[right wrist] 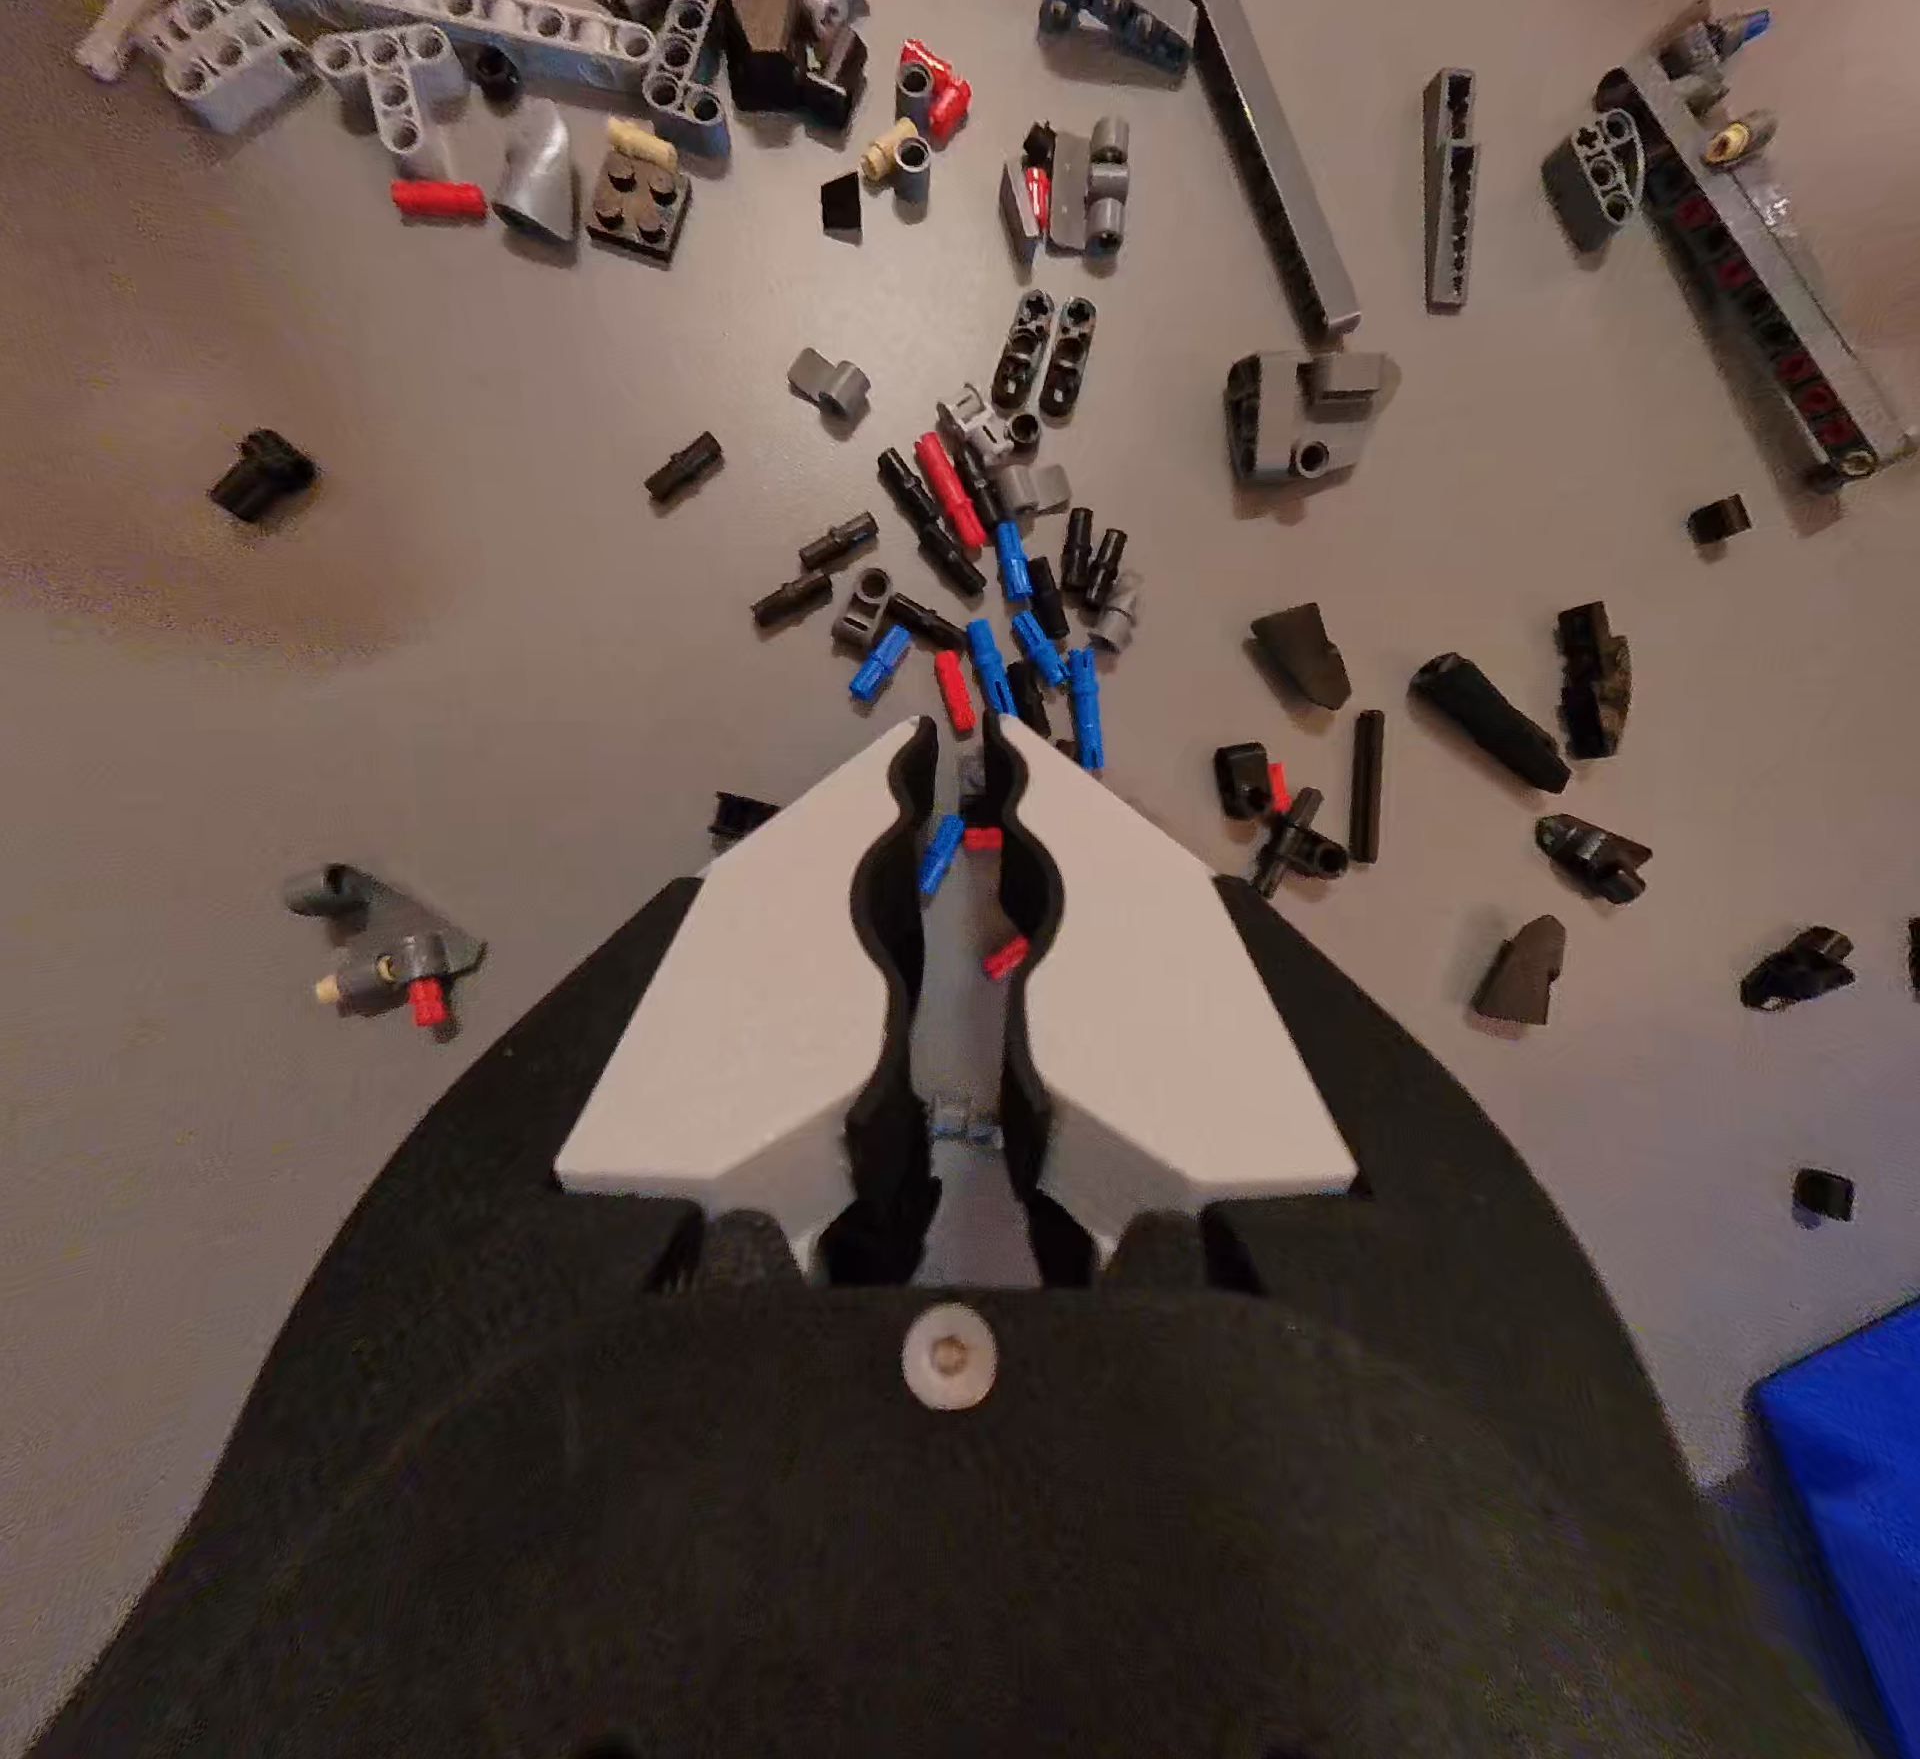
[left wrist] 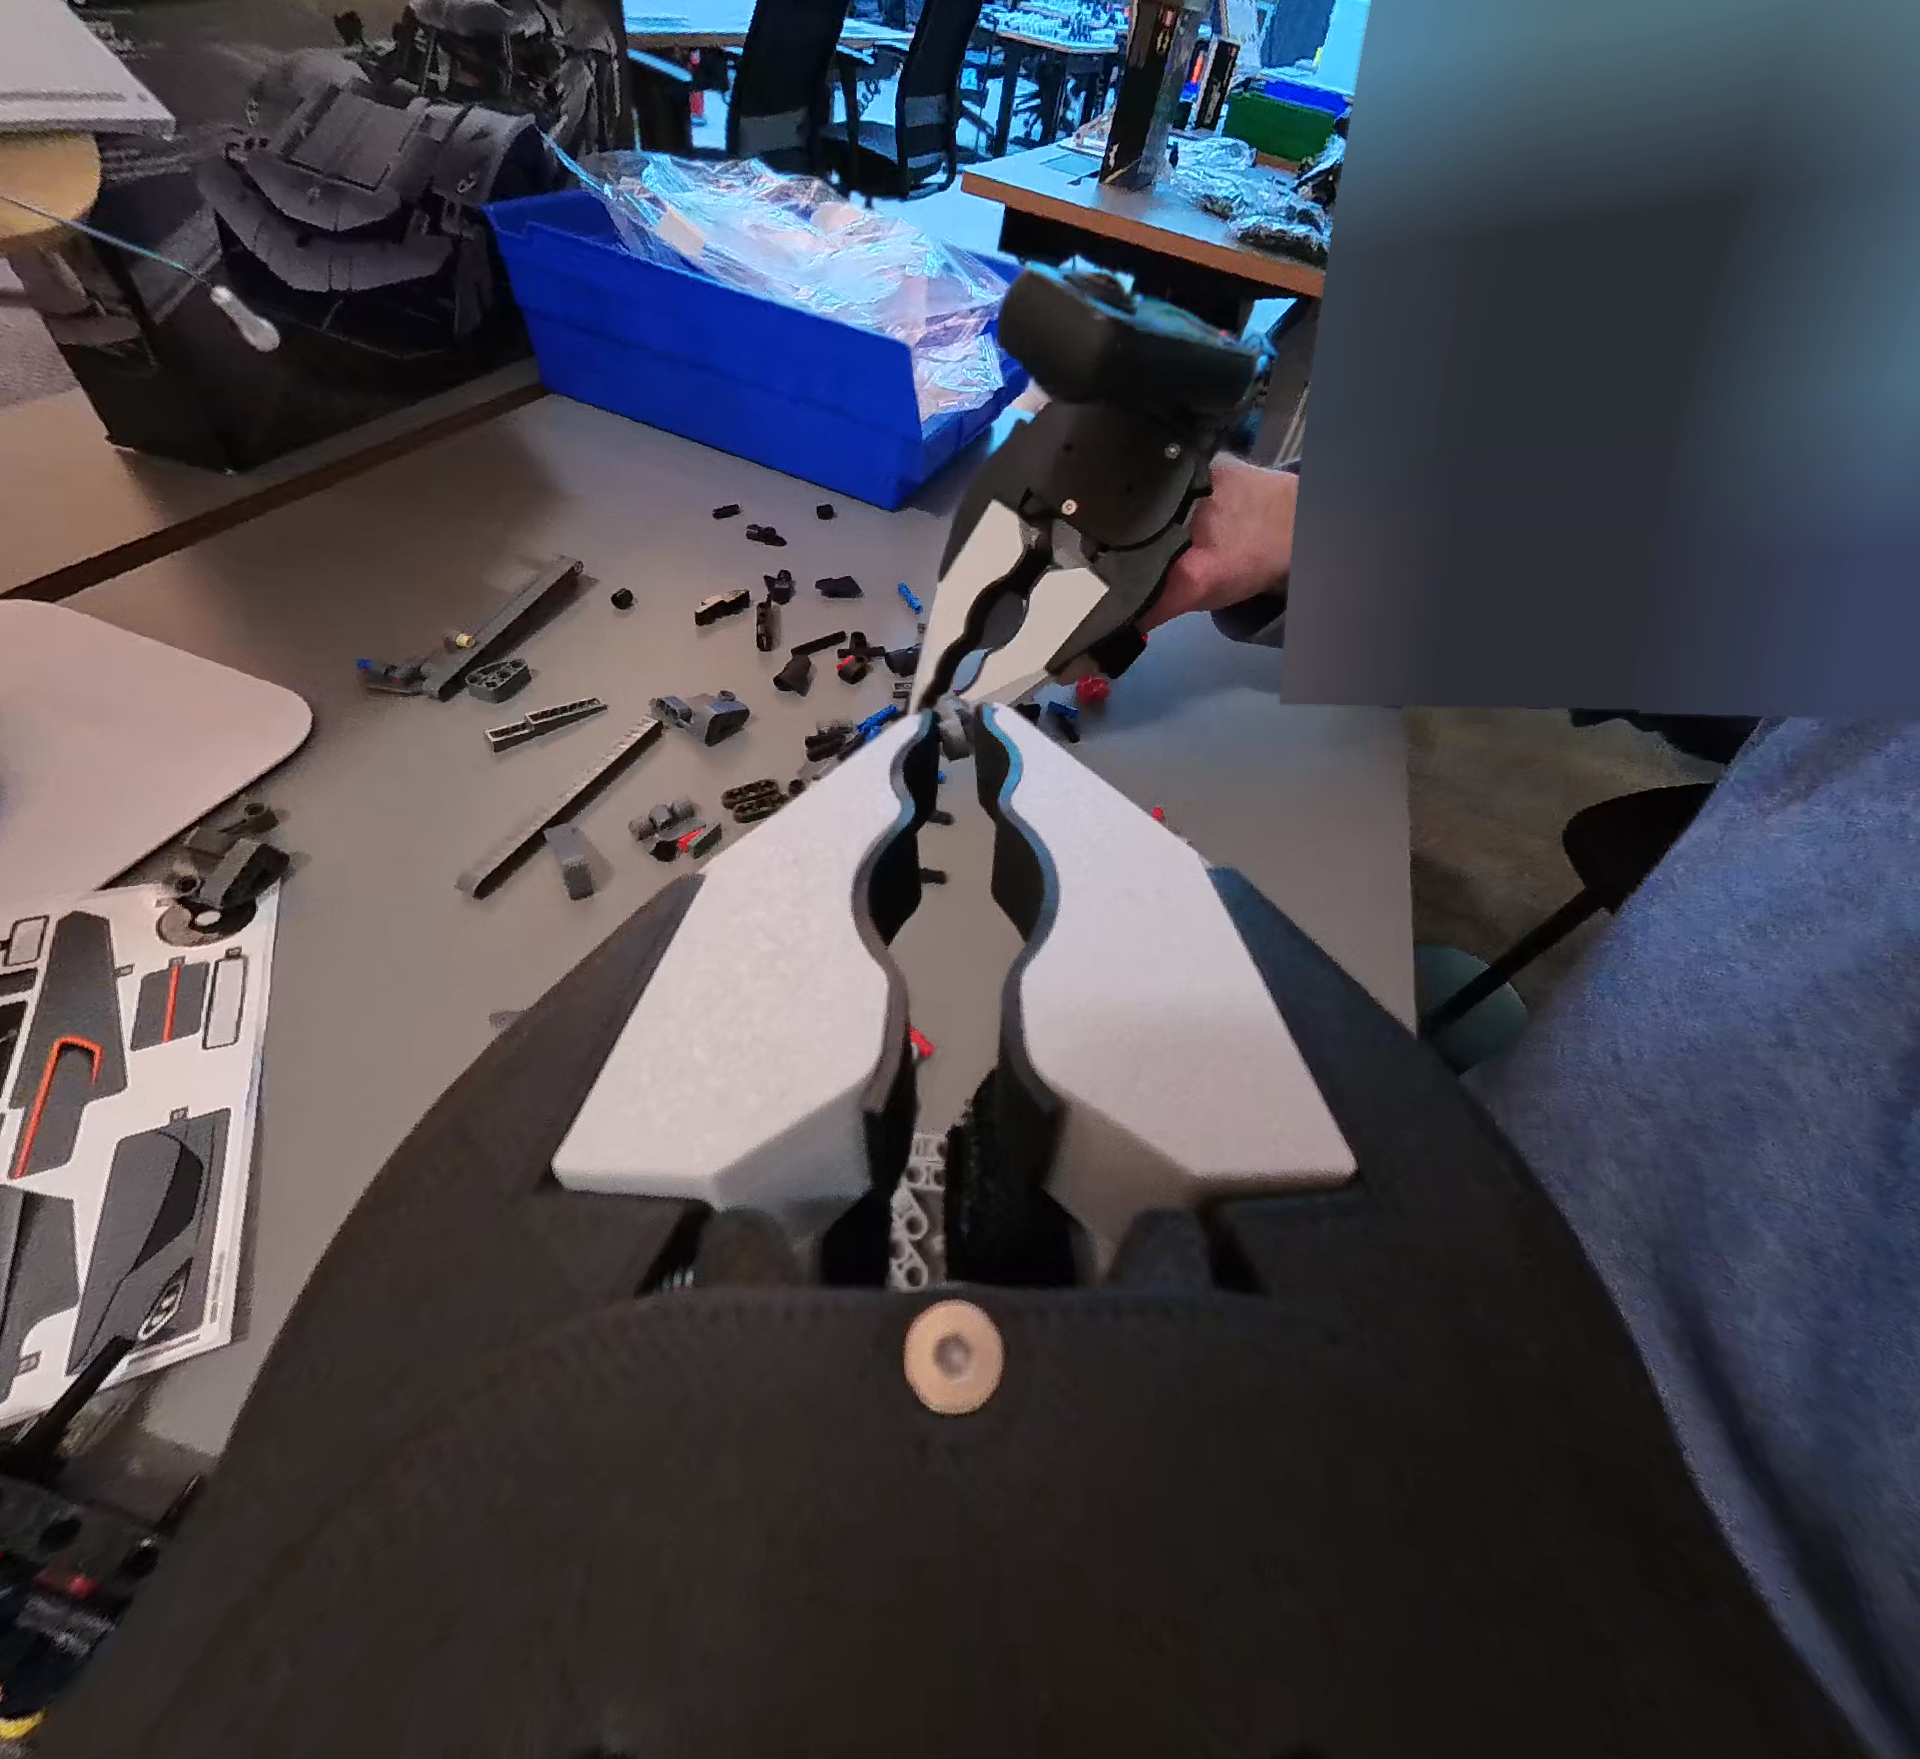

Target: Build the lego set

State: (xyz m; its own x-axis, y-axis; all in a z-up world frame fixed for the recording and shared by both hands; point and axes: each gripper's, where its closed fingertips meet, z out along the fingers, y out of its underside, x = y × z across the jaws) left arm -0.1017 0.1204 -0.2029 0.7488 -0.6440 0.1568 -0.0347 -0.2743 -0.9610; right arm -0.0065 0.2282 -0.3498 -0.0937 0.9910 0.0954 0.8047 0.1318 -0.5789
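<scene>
Grips a small grey piece (left wrist: 954, 735) at the very tips of the left gripper (left wrist: 956, 722), near the middle of the left wrist view, raised off the table (left wrist: 436, 504). Shows there the right gripper (left wrist: 932, 693) just above and behind, held in a hand (left wrist: 1236, 535) at mid right, slanting down to the lower left, fingers drawn close.

From the right wrist view, looks almost straight down on the heap of pins (right wrist: 997, 608) at frame centre. Leaves only a narrow slit between the right fingers, with a grey speck (right wrist: 971, 771) in it near the tips; cannot tell whether pinched there or lying below.

Finds a red pin (right wrist: 953, 689) immediately above the tips in the frame, with blue pins (right wrist: 987, 665) touching it on the right. Long axes near vertical in the frame, so roughly in line with the fingers and across their closing direction. Probably calls for a short advance upward in the frame and a wider opening first. Puts the right gripper far nearer the heap than the left. Risks catching a neighbouring pin, given the crowding.
</scene>
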